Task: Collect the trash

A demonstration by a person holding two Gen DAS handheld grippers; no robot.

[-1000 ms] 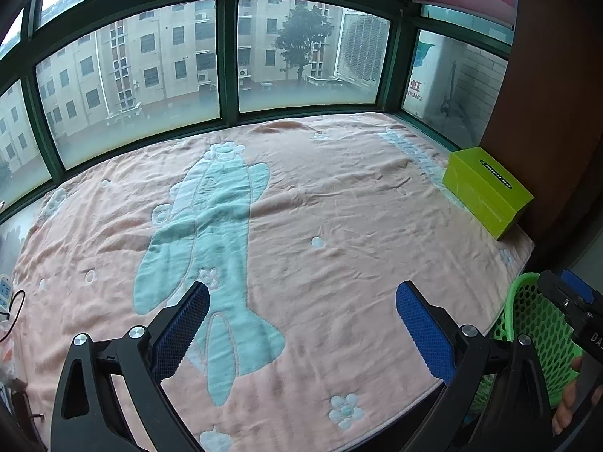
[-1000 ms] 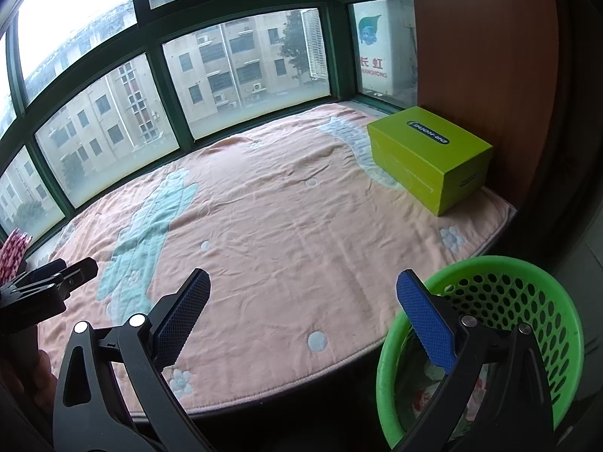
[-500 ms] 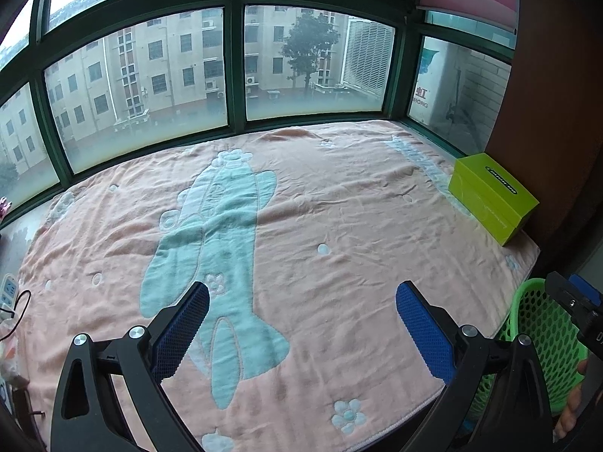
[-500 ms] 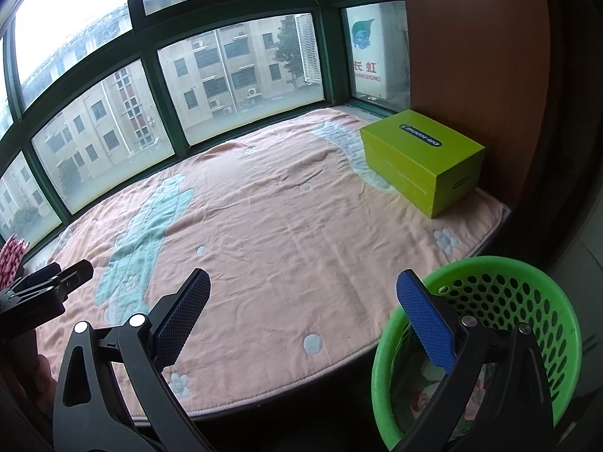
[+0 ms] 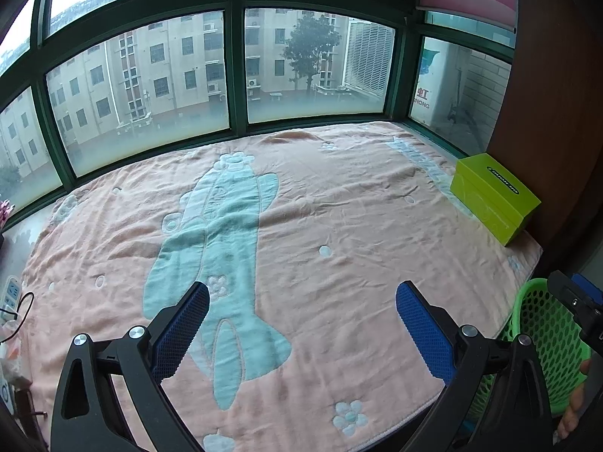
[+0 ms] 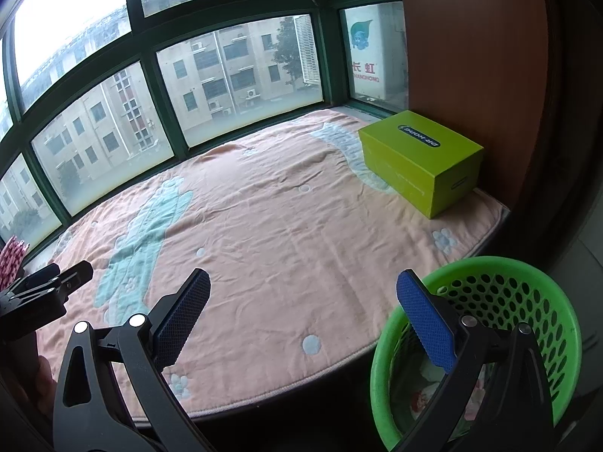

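A green perforated basket (image 6: 520, 282) stands on the floor at the right end of the blanket-covered ledge, with crumpled wrappers (image 6: 426, 391) inside. It also shows at the right edge of the left wrist view (image 5: 546, 324). My left gripper (image 5: 301, 316) is open and empty above the pink blanket (image 5: 339, 226). My right gripper (image 6: 301, 312) is open and empty, its right finger over the basket's rim. No loose trash shows on the blanket.
A lime-green box (image 6: 422, 158) sits at the blanket's far right, against a brown wall panel (image 6: 471, 56); it also shows in the left wrist view (image 5: 493, 196). Green-framed windows (image 5: 233, 75) close the back. A power strip and cable (image 5: 11, 301) lie at the left.
Both grippers have drawn back a little from the ledge, so more of the blanket shows. Both stay open and empty.
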